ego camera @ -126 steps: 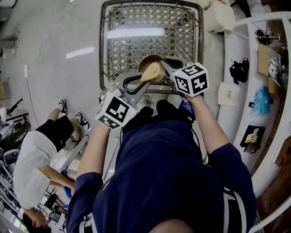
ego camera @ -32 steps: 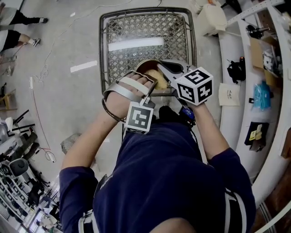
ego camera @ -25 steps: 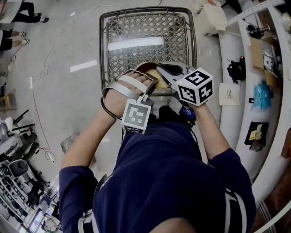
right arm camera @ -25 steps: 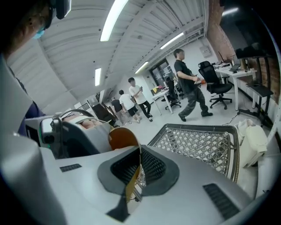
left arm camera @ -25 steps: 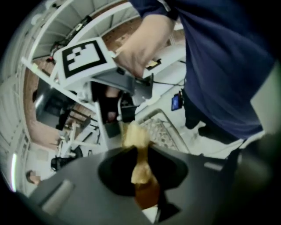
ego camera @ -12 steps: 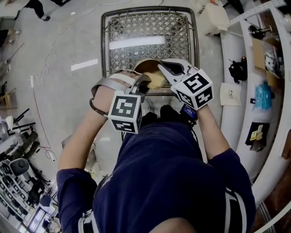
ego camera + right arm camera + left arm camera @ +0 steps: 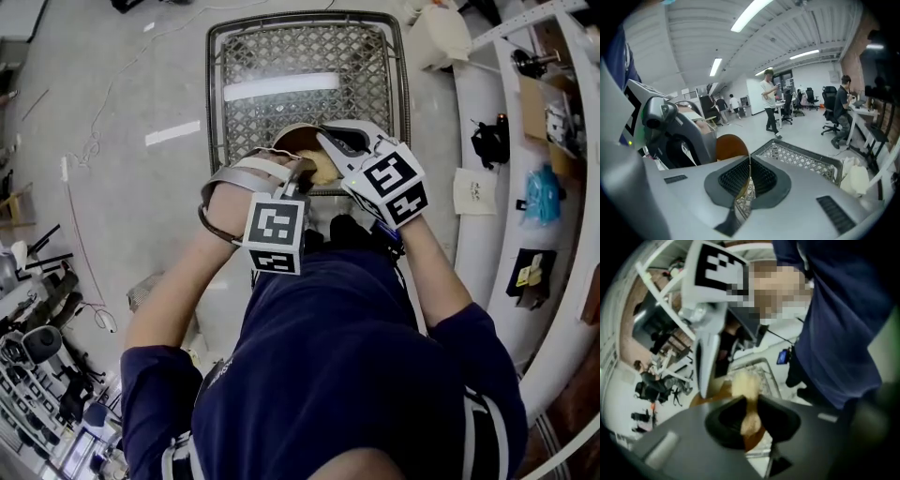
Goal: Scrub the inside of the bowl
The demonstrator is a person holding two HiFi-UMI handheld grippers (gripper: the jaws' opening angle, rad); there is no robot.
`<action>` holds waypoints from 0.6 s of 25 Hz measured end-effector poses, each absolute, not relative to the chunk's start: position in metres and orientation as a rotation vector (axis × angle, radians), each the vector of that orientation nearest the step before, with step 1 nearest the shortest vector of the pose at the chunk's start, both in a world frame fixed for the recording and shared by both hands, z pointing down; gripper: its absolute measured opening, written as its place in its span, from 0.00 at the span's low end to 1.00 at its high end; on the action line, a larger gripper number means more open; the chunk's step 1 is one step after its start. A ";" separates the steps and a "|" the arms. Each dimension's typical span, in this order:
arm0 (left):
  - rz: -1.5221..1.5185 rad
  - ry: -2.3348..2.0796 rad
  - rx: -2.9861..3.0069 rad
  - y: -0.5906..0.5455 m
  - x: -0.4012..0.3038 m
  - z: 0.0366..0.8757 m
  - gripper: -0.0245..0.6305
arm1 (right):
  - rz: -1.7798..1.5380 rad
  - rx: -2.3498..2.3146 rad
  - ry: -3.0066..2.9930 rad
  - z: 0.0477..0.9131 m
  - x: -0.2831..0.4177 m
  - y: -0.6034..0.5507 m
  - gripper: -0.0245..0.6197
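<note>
A brown bowl point(image 7: 298, 138) is held over the near edge of a wire basket. My right gripper point(image 7: 327, 146) is shut on the bowl's rim; in the right gripper view the thin rim of the bowl point(image 7: 731, 146) sits between the black pads. My left gripper point(image 7: 302, 170) is shut on a tan sponge point(image 7: 324, 168), which is pressed into the bowl. The left gripper view shows the sponge point(image 7: 749, 405) pinched between the jaws, with the brown bowl point(image 7: 718, 393) behind it and the right gripper point(image 7: 707, 363) above.
A metal wire basket point(image 7: 309, 80) stands just ahead of me on the grey floor. A white curved counter point(image 7: 487, 131) with small items runs along the right. People point(image 7: 770, 104) and office chairs stand far off in the room.
My left gripper has swung back and forth with the sponge in the bowl, its marker cube turning. The right gripper has shifted slightly left, still holding the bowl.
</note>
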State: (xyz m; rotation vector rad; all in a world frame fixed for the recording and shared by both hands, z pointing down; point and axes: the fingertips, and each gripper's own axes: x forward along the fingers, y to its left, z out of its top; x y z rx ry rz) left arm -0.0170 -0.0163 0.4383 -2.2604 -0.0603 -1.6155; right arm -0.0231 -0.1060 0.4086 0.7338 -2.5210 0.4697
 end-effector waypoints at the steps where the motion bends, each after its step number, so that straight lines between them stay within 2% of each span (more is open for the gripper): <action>1: -1.578 0.001 -2.351 -0.019 -0.011 0.434 0.15 | 0.521 0.750 -2.527 0.410 -0.021 -0.107 0.06; 7: -1.496 0.128 -2.450 -0.026 0.002 0.423 0.15 | 0.660 0.787 -2.554 0.411 -0.008 -0.113 0.06; 11: -1.643 0.004 -2.110 -0.028 -0.025 0.434 0.15 | 0.507 0.749 -2.521 0.414 -0.008 -0.109 0.06; 15: -1.659 -0.052 -1.832 -0.038 -0.038 0.426 0.15 | 0.351 0.711 -2.484 0.418 -0.021 -0.101 0.06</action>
